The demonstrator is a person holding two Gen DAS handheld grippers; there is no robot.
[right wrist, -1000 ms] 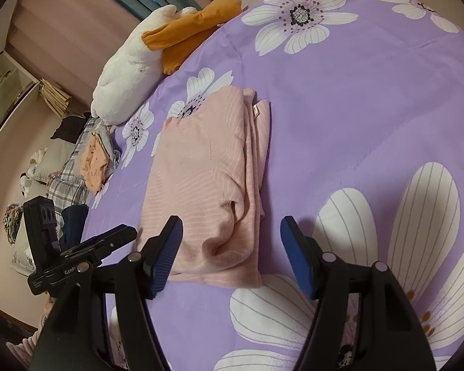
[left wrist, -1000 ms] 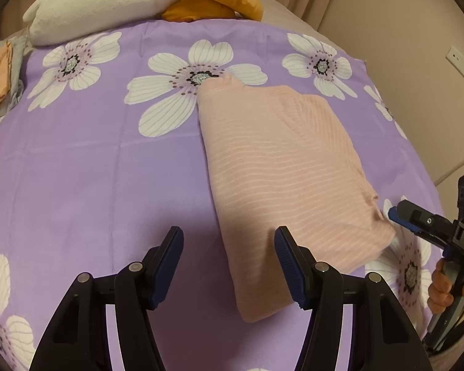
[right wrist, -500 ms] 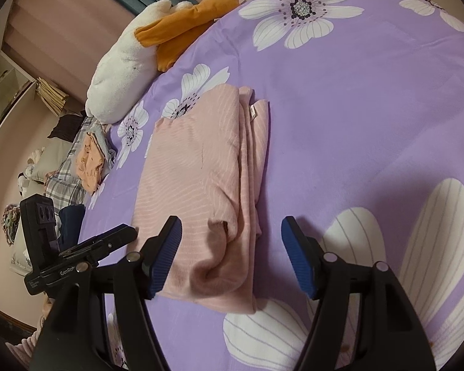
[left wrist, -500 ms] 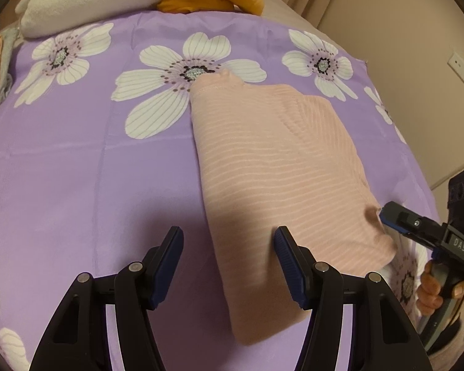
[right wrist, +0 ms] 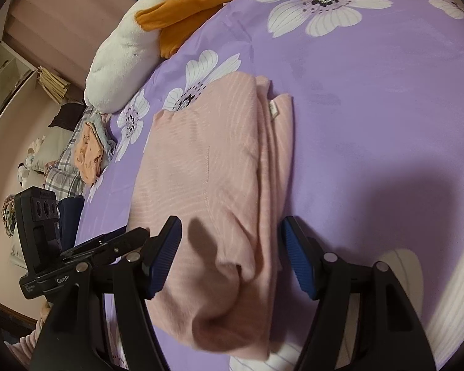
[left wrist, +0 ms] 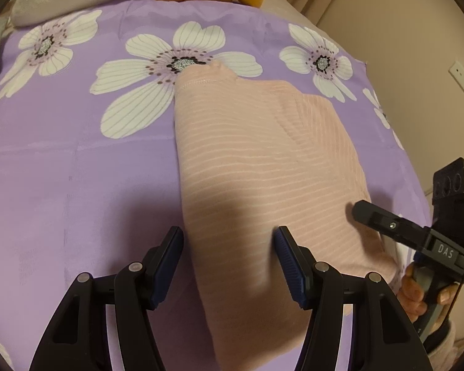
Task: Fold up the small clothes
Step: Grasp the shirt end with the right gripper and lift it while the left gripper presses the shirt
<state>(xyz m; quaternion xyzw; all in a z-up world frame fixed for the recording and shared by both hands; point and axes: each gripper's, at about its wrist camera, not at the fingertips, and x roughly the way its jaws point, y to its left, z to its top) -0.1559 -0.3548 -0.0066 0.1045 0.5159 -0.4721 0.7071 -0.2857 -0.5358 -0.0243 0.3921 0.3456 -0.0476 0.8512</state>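
A pink striped garment (left wrist: 263,167) lies folded lengthwise on the purple flowered bedsheet (left wrist: 77,170). My left gripper (left wrist: 229,262) is open, its jaws straddling the garment's near left edge, just above the cloth. My right gripper (right wrist: 232,256) is open over the garment's (right wrist: 207,185) near end, where the folded layers bunch up. The right gripper also shows in the left wrist view (left wrist: 417,235) at the garment's right corner. The left gripper shows in the right wrist view (right wrist: 86,253) at the left.
A white and orange plush toy (right wrist: 157,34) lies at the far end of the bed. A pile of other clothes (right wrist: 83,157) sits beyond the bed's left edge. A wall with a socket (left wrist: 462,80) is to the right.
Both grippers have moved forward and lower toward the garment's near end; it now fills more of both views. Both stay open. The garment has not moved.
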